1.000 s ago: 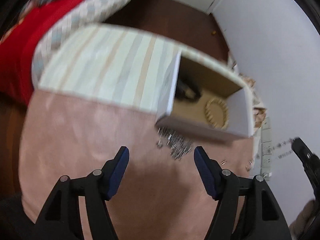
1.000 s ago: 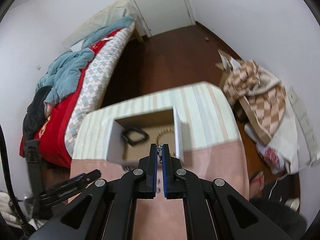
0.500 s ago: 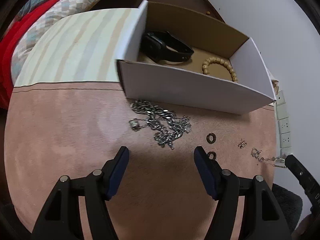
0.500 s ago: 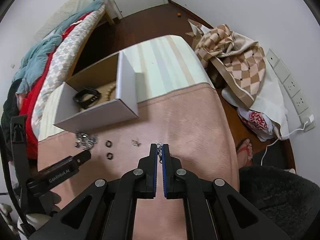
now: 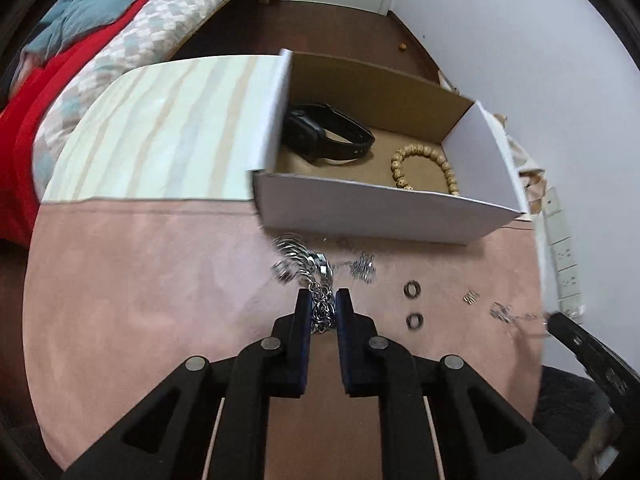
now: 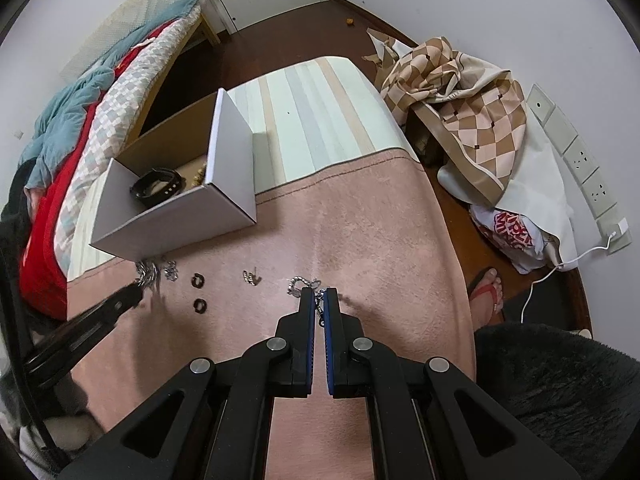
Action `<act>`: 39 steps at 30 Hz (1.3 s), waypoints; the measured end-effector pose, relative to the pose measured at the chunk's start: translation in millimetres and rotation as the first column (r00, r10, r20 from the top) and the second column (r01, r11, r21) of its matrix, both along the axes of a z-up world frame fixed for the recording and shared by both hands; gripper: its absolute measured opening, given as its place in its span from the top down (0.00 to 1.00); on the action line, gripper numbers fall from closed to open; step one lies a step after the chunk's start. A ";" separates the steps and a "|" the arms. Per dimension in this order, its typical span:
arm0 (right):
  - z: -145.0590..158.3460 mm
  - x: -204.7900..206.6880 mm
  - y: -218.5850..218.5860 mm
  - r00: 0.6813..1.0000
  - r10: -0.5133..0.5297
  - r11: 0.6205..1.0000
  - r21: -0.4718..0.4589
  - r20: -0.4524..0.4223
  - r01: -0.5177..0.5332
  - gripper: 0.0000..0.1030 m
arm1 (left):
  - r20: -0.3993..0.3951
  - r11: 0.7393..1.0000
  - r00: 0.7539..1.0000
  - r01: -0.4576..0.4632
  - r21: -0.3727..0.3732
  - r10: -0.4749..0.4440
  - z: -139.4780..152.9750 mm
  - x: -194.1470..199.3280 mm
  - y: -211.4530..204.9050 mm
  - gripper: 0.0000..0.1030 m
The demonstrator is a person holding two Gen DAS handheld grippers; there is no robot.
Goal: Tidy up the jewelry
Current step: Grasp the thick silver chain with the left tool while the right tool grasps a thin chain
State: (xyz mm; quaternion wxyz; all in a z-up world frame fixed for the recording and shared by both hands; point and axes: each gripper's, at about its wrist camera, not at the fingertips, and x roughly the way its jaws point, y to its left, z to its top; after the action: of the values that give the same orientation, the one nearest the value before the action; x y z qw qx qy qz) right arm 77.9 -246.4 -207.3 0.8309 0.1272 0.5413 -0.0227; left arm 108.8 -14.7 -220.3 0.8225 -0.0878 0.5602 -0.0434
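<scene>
My left gripper [image 5: 323, 295] is shut on a thick silver chain [image 5: 304, 264]; the rest of the chain lies on the pink cloth before the white cardboard box [image 5: 380, 212]. The box holds a black watch [image 5: 328, 134] and a wooden bead bracelet [image 5: 424, 168]. My right gripper [image 6: 318, 294] is shut on a thin silver bracelet [image 6: 298, 284] whose free end rests on the cloth. Two dark rings [image 5: 413, 289] and a small silver earring [image 5: 471, 297] lie between the grippers. The left gripper also shows in the right wrist view [image 6: 134, 294].
The table has a pink cloth [image 6: 360, 240] in front and a striped cloth [image 6: 320, 120] behind. A bed [image 6: 80, 120] stands left. A checkered fabric heap [image 6: 460, 92] and wall sockets [image 6: 580, 164] are right. A dark furry seat [image 6: 560, 392] is at the lower right.
My left gripper has moved forward and shut on the thick silver chain. My right gripper has lowered, and the thin bracelet's free end now lies on the cloth.
</scene>
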 end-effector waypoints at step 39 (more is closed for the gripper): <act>5.7 -5.9 11.8 1.000 0.019 0.999 0.038 -0.011 -0.019 0.96 | -0.102 0.995 0.995 0.004 0.100 0.006 -18.9 -37.5 37.7 0.93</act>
State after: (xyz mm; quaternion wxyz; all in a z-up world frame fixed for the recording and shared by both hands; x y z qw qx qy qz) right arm 72.1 -234.6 -201.6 0.8253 0.1377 0.5476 -0.0053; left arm 71.3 23.0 -239.3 0.7962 -0.0491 0.6030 -0.0103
